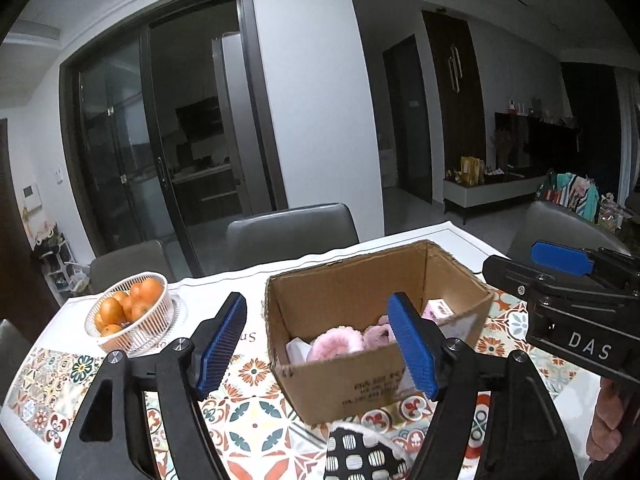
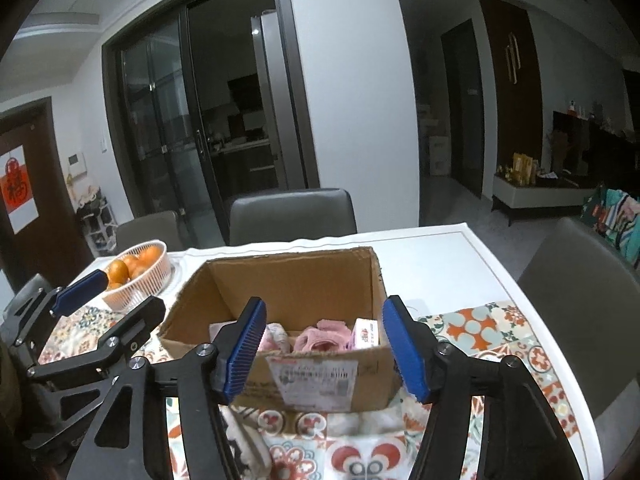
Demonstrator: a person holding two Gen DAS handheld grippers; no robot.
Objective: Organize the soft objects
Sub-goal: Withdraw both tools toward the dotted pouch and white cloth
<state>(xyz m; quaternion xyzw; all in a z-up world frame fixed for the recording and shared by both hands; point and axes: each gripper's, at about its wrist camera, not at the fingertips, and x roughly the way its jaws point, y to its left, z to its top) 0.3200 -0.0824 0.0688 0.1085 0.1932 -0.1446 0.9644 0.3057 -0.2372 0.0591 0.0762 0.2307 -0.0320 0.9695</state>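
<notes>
An open brown cardboard box (image 1: 380, 332) sits on the tile-patterned tablecloth (image 1: 244, 412) in front of both grippers, its top open, which suits it as the collecting place for the soft things. Inside it lie fluffy pink slippers (image 1: 340, 344), low against the near wall, with a small pink-and-white carton (image 2: 366, 332) at their right; from the right wrist view one slipper's opening faces up, though which way the toes point I cannot tell. The box's long axis seems to run left to right across the table in that view, its labelled wall facing the camera. The left gripper (image 1: 320, 346) hovers in front of the box with its blue-padded jaws spread wide and nothing between them; the right gripper (image 2: 324, 346) does the same, jaws apart and empty. A black-and-white patterned soft item (image 1: 360, 456) lies on the cloth just before the box, beneath the left gripper, and is probably the next thing to go in. A white mesh basket of oranges (image 1: 130, 314) stands well to the left.
</notes>
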